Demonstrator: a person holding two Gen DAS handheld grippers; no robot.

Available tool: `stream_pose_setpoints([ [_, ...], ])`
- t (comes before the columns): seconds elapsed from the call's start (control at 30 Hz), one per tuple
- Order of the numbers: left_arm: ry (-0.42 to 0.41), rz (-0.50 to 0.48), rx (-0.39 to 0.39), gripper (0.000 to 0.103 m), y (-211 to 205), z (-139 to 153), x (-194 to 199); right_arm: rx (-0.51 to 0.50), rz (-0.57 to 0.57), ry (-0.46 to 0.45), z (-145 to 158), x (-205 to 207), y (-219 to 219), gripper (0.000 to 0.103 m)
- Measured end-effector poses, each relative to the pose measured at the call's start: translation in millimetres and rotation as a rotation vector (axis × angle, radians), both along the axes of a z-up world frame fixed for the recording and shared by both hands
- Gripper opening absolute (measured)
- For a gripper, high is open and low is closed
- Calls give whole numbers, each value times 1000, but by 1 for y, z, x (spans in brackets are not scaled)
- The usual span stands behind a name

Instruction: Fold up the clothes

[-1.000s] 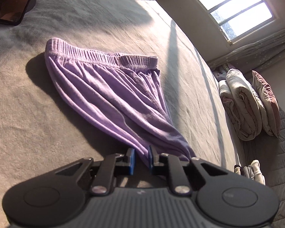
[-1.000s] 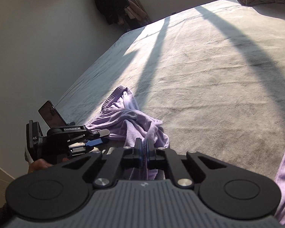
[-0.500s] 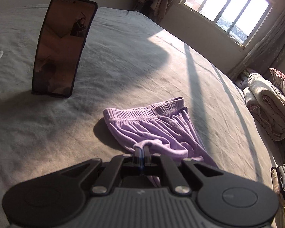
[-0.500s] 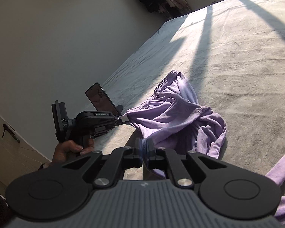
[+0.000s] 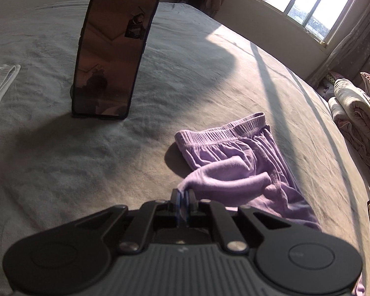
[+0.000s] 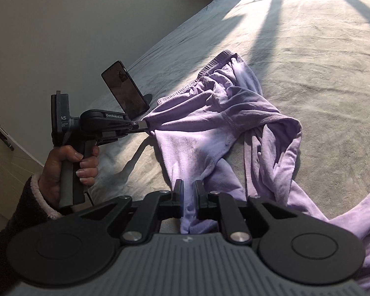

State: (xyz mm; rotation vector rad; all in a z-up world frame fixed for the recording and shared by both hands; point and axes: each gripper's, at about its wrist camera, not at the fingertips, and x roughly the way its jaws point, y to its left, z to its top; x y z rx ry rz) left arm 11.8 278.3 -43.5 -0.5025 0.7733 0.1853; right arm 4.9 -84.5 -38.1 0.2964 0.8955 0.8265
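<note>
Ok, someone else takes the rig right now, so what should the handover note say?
Left gripper: jaws nearly shut and just easing open, a fold of the purple trousers still pinched between them.
Right gripper: jaws just opened a little, trouser cloth lying loose between them.
Trousers: on the bed, waistband at the far end, beside the propped phone.
Done: lower part pulled up over the body, but bunched.
Left: release, smooth the creases, finish the fold.
</note>
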Motion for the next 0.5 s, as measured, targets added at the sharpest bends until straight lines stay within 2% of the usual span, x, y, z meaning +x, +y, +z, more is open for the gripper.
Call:
stream_pose_setpoints([
  [0.03, -6, -5, -9, 23, -2, 1, -1, -5, -35, -7, 1, 3, -7, 24],
  [0.07, -13, -13, -13, 26, -4, 2, -2, -9, -71, -9, 2, 6, -13, 31],
  [0.1, -20, -24, -14, 28, -7, 3, -2, -14, -106, -11, 2, 9, -19, 43],
  [0.3, -55, -115, -21, 30, -33, 10, 4, -107, -249, -2, -9, 23, -41, 44],
  [0.4, -55, -187, -38, 30, -48, 10, 9, -106, -260, 28, -17, 27, -42, 44],
  [0.5, -48, -287, -64, 35, -69, 7, 14, -116, -264, 41, -25, 31, -37, 38],
])
